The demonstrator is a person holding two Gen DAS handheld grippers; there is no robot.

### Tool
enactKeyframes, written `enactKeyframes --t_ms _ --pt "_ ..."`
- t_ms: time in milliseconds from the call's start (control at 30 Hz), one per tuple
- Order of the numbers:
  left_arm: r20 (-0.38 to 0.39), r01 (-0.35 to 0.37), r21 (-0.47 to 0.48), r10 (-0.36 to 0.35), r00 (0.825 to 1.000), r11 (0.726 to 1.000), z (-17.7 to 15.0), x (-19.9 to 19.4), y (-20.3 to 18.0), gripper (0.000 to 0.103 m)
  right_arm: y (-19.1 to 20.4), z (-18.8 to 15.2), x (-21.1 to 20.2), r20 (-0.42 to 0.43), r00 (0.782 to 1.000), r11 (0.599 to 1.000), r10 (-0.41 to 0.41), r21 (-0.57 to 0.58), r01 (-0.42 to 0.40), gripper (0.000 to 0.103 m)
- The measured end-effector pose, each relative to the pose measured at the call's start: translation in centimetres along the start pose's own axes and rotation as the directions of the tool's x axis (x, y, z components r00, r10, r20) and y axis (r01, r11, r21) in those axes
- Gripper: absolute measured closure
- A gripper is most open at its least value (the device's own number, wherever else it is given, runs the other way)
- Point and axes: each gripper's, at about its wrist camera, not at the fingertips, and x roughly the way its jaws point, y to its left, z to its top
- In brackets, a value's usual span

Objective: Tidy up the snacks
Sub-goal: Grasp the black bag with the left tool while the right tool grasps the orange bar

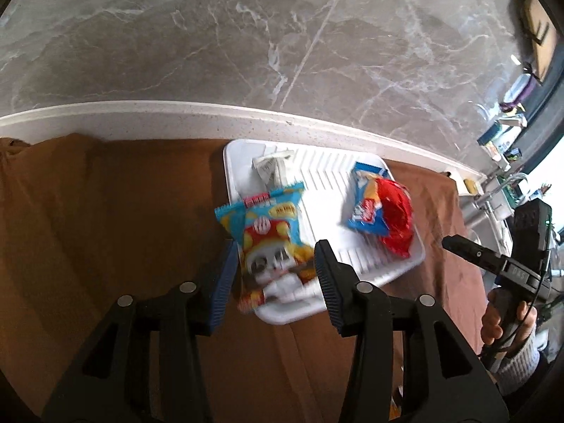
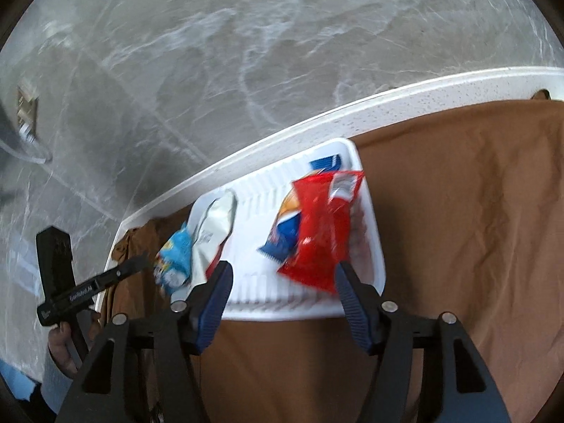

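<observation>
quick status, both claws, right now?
Left claw: open, holding nothing; light-blue snack bag lies between its fingers.
Right claw: open, holding nothing; poised over the red snack bag on the white tray.

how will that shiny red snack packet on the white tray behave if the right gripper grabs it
The shiny red plastic snack packet looks puffy and crinkled, so it is probably light and floppy and would crumple rather than hold shape. Its glossy film may slip between the fingers of the open right gripper. It lies partly over the blue snack packet on the white ribbed plastic tray, so pushing might drag that along.
</observation>
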Motion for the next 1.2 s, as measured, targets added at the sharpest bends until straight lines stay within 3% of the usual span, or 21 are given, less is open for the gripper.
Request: enactKeyframes --t_ms 233,500,800,1200 --pt "-0.049 0.006 -0.011 -0.007 0.999 1.000 -5.6 -4.1 0.1 0.058 3.8 -4.3 -1.6 -0.069 0.997 0.990 0.036 -0.130 -0.045 0.039" --pt "-0.163 -0.028 -0.073 0.016 0.986 0.997 -15.1 -7.9 1.4 0.058 7.8 -11.1 -2.1 -0.198 0.979 0.961 0.043 -0.259 -0.094 0.039" --pt "-0.253 -0.050 -0.117 0.019 0.967 0.992 -23.8 -10.5 1.2 0.058 9.2 -17.6 -2.8 -0.297 0.954 0.926 -0.031 -0.368 -0.084 0.039" --pt "-0.272 -0.055 -0.173 0.006 0.962 0.983 -26.5 -10.5 0.5 0.058 8.4 -21.6 -2.8 -0.328 0.936 0.912 -0.128 -0.410 -0.019 0.039"
